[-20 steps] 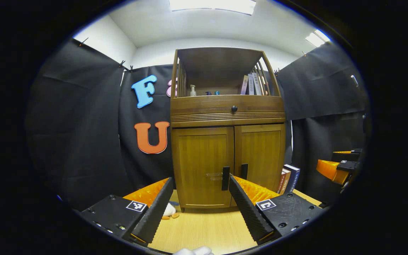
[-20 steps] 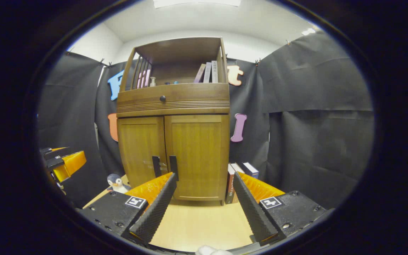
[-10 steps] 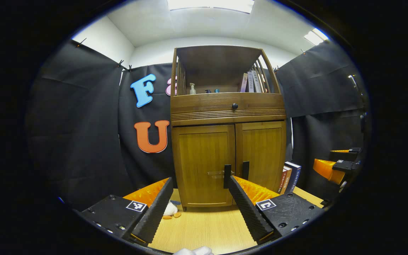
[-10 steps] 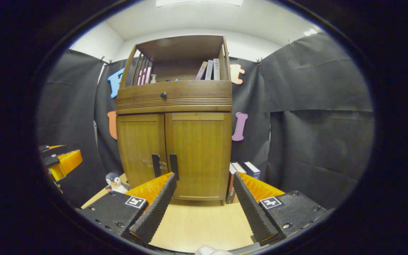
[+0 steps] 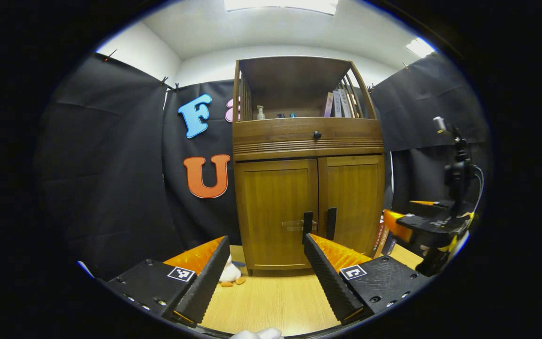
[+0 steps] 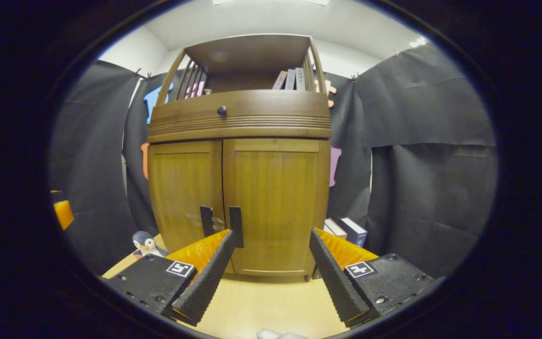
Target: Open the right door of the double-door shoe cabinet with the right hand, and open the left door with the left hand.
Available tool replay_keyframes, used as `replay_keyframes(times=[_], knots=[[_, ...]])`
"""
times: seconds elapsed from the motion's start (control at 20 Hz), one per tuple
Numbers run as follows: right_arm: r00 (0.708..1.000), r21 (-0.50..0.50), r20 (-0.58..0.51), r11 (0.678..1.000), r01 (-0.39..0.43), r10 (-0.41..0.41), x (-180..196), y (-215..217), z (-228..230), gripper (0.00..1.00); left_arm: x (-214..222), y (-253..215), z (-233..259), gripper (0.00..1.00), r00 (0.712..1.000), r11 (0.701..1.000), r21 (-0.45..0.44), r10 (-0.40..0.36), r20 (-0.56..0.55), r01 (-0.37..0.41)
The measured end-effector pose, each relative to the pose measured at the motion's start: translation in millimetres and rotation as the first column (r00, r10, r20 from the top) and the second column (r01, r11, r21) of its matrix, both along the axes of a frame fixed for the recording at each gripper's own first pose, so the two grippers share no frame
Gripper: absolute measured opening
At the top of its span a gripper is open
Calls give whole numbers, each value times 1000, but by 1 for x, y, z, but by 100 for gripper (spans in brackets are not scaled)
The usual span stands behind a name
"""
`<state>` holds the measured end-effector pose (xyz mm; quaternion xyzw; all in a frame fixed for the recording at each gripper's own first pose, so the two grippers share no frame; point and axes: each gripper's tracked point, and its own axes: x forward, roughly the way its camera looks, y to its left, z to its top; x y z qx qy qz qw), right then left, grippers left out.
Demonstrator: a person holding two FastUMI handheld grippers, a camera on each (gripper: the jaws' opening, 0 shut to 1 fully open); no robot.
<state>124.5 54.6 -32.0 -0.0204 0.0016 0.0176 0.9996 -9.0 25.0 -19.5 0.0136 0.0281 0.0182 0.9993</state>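
Nearest, left gripper view: the left hand-held gripper (image 5: pixel 261 263) is seen with its fingers spread apart, nothing held between them, above the wooden surface (image 5: pixel 271 306).
Nearest, right gripper view: the right hand-held gripper (image 6: pixel 271 263) is likewise seen with fingers apart and empty, short of the cabinet front.
Right edge, left gripper view: the right hand-held gripper (image 5: pixel 433 223) is seen from the side, near the cabinet's right side.
Farther, on the surface: the shoe cabinet (image 6: pixel 238 155) is stood against the booth wall.
Doors: the left door (image 5: pixel 275 207) and right door (image 6: pixel 275 202) are both seen closed.
Handles: the left handle (image 5: pixel 307 226) and right handle (image 6: pixel 236 226) are set side by side at the middle seam, untouched.
Beside the cabinet: a penguin toy (image 6: pixel 143 243) is placed left, books (image 6: pixel 346 229) right.
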Motion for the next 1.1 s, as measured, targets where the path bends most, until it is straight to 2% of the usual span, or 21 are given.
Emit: replay_keyframes(times=[0.35,0.65,0.8,0.85,0.9,0.95,1.0,1.05,1.1], knots=[[996,-22,-59,997,-68,67,107,54,-26,100,-10,15,-2,96,995,995,15,96,-29,-96],[988,-11,-130,996,-88,86,172,75,-55,96,-15,23,-5,96,981,983,27,184,-59,-183],[981,8,-164,995,-104,104,192,78,-65,87,-14,24,-5,96,974,977,29,214,-70,-213],[980,12,-168,995,-103,103,196,77,-66,85,-13,24,-5,100,972,975,31,222,-73,-221],[981,16,-166,995,-101,102,199,78,-64,79,-13,24,-6,96,971,974,31,228,-77,-226],[980,18,-169,995,-99,101,202,79,-66,76,-12,24,-5,96,970,973,30,230,-81,-228],[980,20,-173,995,-99,101,203,80,-66,67,-13,24,-6,100,969,973,32,233,-85,-231],[980,19,-174,995,-97,98,206,81,-67,64,-13,24,-6,95,968,972,35,236,-88,-233],[979,17,-179,996,-92,93,209,80,-67,59,-14,24,-6,96,967,971,36,238,-91,-235]])
